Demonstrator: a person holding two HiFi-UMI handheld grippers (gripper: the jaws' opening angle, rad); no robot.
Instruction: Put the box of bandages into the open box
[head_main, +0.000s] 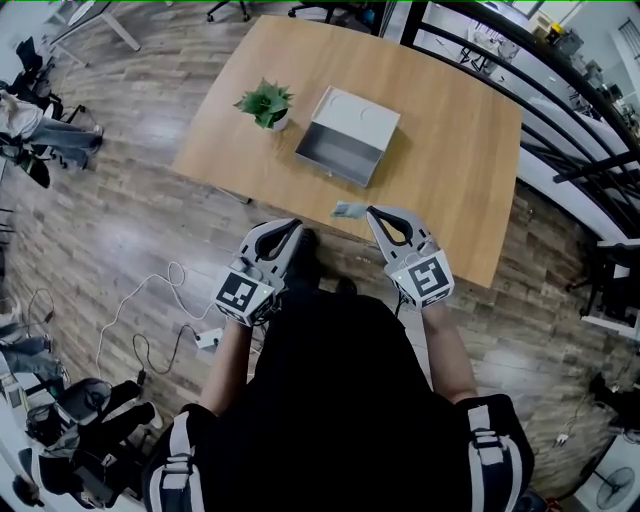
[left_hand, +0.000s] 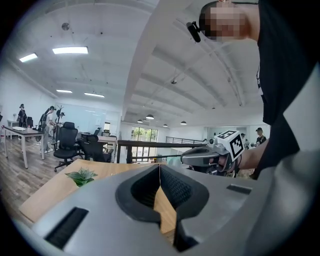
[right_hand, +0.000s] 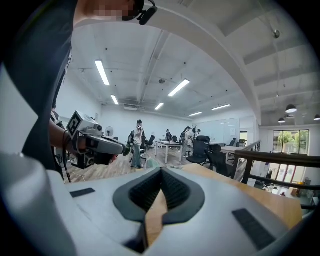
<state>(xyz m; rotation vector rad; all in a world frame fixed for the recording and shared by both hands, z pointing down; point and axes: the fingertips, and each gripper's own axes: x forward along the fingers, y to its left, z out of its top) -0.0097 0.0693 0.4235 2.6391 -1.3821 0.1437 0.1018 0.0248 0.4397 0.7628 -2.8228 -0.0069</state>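
A small teal box of bandages lies on the wooden table by its near edge. Beyond it, at mid-table, stands the open grey box with its white lid tipped back; nothing shows inside. My right gripper is shut and empty, its tip just right of the bandage box. My left gripper is also shut and empty, held off the table's near edge over the floor. In the left gripper view the jaws meet, and in the right gripper view they meet too.
A potted green plant stands left of the open box, and also shows in the left gripper view. A black railing runs past the table's far right. Cables lie on the wood floor to the left. Office chairs and people are far off.
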